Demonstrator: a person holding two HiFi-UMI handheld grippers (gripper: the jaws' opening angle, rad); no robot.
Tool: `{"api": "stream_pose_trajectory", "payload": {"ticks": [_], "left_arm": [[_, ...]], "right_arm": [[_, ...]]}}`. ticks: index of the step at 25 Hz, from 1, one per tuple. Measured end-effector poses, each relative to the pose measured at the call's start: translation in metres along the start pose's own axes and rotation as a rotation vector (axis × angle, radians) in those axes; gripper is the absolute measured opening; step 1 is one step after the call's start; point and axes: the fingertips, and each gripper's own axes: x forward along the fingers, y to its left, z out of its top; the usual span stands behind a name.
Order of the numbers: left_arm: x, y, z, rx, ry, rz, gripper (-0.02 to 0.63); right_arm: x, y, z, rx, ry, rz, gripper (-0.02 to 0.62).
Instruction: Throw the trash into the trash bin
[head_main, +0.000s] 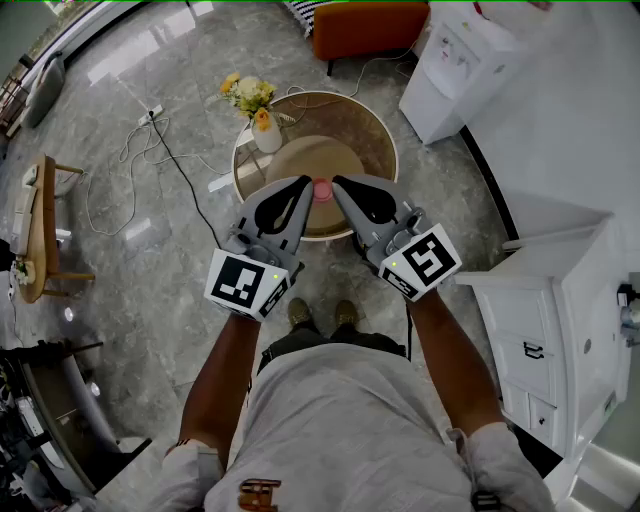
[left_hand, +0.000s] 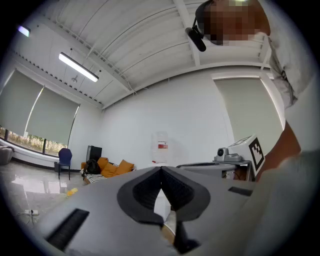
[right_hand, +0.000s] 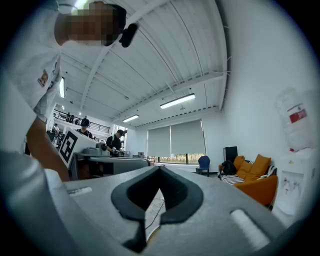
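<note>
Head view: left gripper and right gripper are held level, jaws closed tip to tip, nothing gripped.
Pink trash is seen between both tips, on round table.

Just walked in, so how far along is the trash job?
Nothing looks done yet. The left tongs and right tongs are both shut and empty, level above the round table. A small pink thing, possibly the trash, lies below their tips. Picking it up and binning it remain; no bin shows.
</note>
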Motion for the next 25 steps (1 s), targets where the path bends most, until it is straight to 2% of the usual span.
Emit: {"api": "stream_pose_trajectory", "payload": {"ticks": [10,25], "left_arm": [[0.001,0.020,-0.009,-0.008,0.000,0.009,0.000],[-0.006,0.065,-0.040,-0.008,0.013,-0.009,0.000]], "right_arm": [[0.015,0.002,-0.008,0.005,-0.001,0.008,0.002],[0.056,0.005,-0.045,-0.016,0.072,-0.051,0.002]]}}
